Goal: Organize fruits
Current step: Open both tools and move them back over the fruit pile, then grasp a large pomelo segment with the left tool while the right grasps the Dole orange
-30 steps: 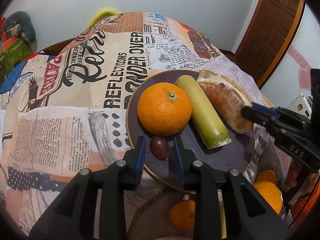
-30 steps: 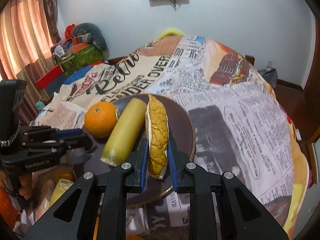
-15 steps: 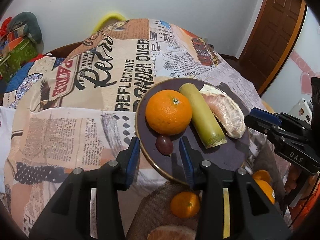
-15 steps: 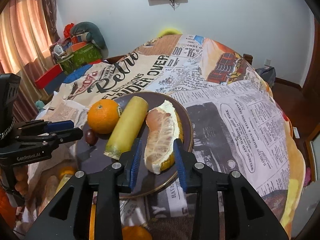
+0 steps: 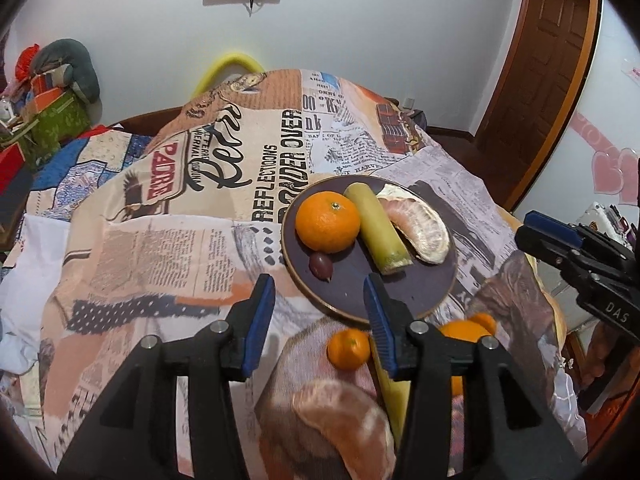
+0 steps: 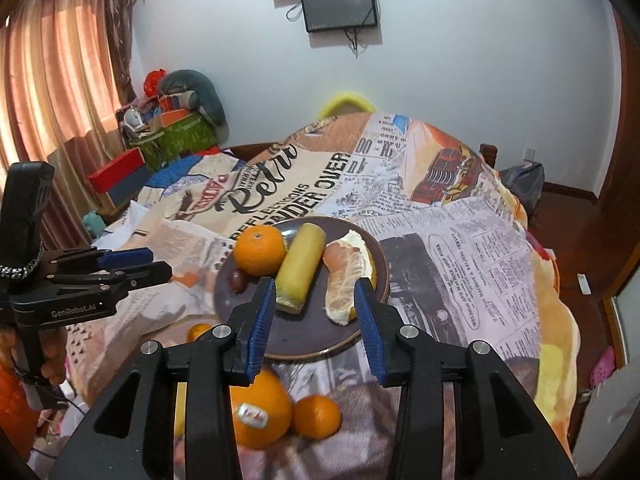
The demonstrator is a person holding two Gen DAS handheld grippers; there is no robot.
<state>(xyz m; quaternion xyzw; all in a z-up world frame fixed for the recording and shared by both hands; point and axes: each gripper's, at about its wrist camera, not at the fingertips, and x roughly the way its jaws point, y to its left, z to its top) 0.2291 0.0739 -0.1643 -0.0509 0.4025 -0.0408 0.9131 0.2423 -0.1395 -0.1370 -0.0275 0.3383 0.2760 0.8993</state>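
Left wrist view: your left gripper jaws opening, nothing between; grape lies on plate beside orange.

Right wrist view: your right gripper jaws opening, empty; pomelo segment lies on plate, beside sugarcane piece.

Orange, grape, sugarcane piece, peeled pomelo wedge side by side on dark plate.

The printed blanket read "REFLECTIONS", "OVER" and "PADRE". The left gripper body was marked "GenRobot.AI". The right gripper body was marked "DAS".
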